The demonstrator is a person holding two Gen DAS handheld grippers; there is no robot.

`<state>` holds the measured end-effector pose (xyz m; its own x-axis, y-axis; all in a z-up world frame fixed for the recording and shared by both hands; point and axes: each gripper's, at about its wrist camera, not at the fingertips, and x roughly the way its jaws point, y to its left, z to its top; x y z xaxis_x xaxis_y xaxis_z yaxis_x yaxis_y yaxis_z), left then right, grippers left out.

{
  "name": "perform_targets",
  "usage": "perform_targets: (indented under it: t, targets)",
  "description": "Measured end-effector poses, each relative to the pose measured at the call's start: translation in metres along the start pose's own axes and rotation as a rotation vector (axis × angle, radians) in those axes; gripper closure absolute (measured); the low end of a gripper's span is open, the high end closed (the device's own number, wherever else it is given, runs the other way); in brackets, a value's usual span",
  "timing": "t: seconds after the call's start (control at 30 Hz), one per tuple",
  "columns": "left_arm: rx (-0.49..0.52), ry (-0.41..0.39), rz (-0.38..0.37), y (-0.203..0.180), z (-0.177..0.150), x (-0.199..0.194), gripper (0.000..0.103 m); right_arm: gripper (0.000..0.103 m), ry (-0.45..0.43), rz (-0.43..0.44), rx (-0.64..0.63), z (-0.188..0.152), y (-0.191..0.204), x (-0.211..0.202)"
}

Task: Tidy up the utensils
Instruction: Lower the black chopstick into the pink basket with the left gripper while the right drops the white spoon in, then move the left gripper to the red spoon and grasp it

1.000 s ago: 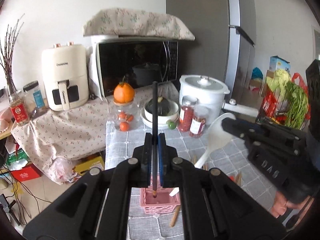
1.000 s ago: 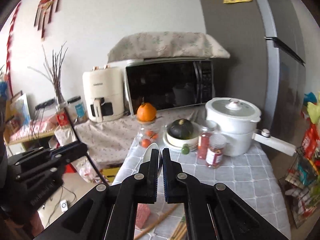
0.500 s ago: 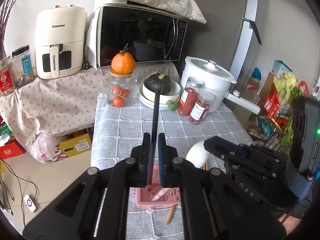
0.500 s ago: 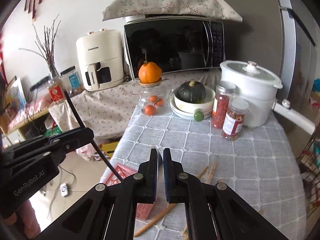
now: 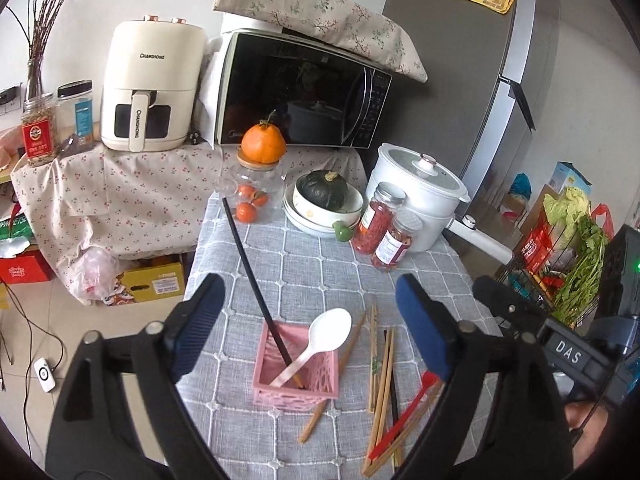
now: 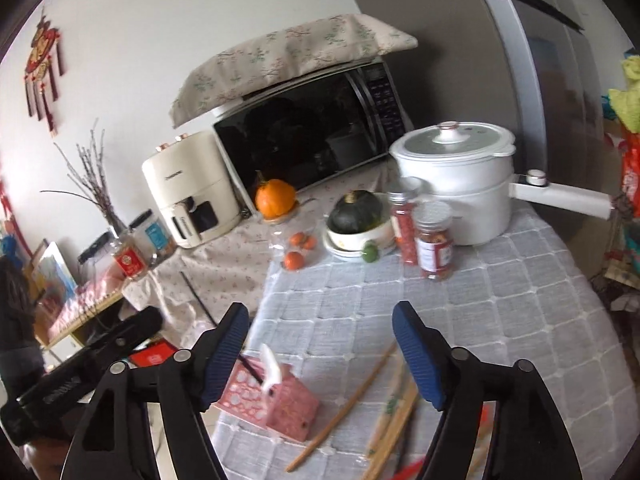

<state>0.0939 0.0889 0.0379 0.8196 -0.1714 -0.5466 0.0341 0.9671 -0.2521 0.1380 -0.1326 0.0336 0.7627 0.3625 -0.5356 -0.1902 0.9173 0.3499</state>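
Item: pink holder (image 5: 295, 364), standing on the grey checked worktop (image 5: 320, 264) near its front edge. We count two pieces in it: a black chopstick (image 5: 256, 292), foot inside and leaning up and away to the left, and a white spoon (image 5: 316, 344), handle down and bowl above the rim.

Item: left tool (image 5: 310, 328). Its jaws have just been opening and now stand wide, nothing between the pads; the black chopstick stands free of them in the holder.

Item: right tool (image 6: 320, 348). Its jaws have likewise just been opening and stand wide and empty, above the holder's right side (this view is blurred, so we cannot place it more closely).

Item: loose pieces on the worktop, right of the holder: several wooden chopsticks (image 5: 380, 364), a red utensil (image 5: 404, 416) lying across them, and one wooden chopstick (image 5: 332, 376) slanting against the holder's right side.

Step in hand, as we judge it: the release of two pieces into the holder.

Next move, as we judge it: either tool goes to the loose pile, closes on one thin stick alone, and carries it upright to the holder's mouth without tipping the light holder.
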Motion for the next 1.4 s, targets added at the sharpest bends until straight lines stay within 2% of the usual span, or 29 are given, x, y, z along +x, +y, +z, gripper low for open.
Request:
perform_targets:
  t: [0.07,0.17,0.4,0.53,0.63,0.8,0.9,0.97,1.07,1.2,1.4]
  targets:
    - [-0.024,0.019,-0.012,-0.001,-0.005,-0.001,0.005,0.021,0.009,-0.058,0.005,-0.002,-0.014,-0.005]
    - [-0.035,0.074,-0.042,-0.009,-0.014,0.004,0.004,0.019,0.044,-0.128,0.019,-0.004,-0.038,-0.009]
    - [0.04,0.18,-0.041,-0.042,-0.035,0.018,0.004,0.017,0.101,-0.242,0.053,-0.011,-0.09,-0.021]
    - [0.104,0.249,-0.055,-0.065,-0.046,0.028,0.004,0.016,0.166,-0.294,0.068,-0.017,-0.113,-0.021]
    - [0.176,0.345,-0.087,-0.088,-0.055,0.042,0.004,0.016,0.22,-0.322,0.07,-0.024,-0.127,-0.02]
    - [0.229,0.495,-0.138,-0.12,-0.072,0.074,0.004,0.016,0.29,-0.348,0.09,-0.035,-0.15,-0.021]
    - [0.259,0.572,-0.151,-0.139,-0.083,0.098,0.015,0.016,0.314,-0.366,0.111,-0.039,-0.165,-0.025]
    - [0.283,0.637,-0.157,-0.15,-0.09,0.118,0.034,0.016,0.325,-0.372,0.134,-0.04,-0.175,-0.027]
    - [0.336,0.724,-0.15,-0.166,-0.102,0.146,0.051,0.016,0.335,-0.377,0.165,-0.042,-0.188,-0.032]
    - [0.472,0.78,-0.104,-0.187,-0.117,0.172,0.057,0.016,0.341,-0.38,0.195,-0.042,-0.201,-0.037]
    - [0.567,0.819,-0.065,-0.205,-0.127,0.195,0.06,0.016,0.345,-0.374,0.229,-0.04,-0.212,-0.038]
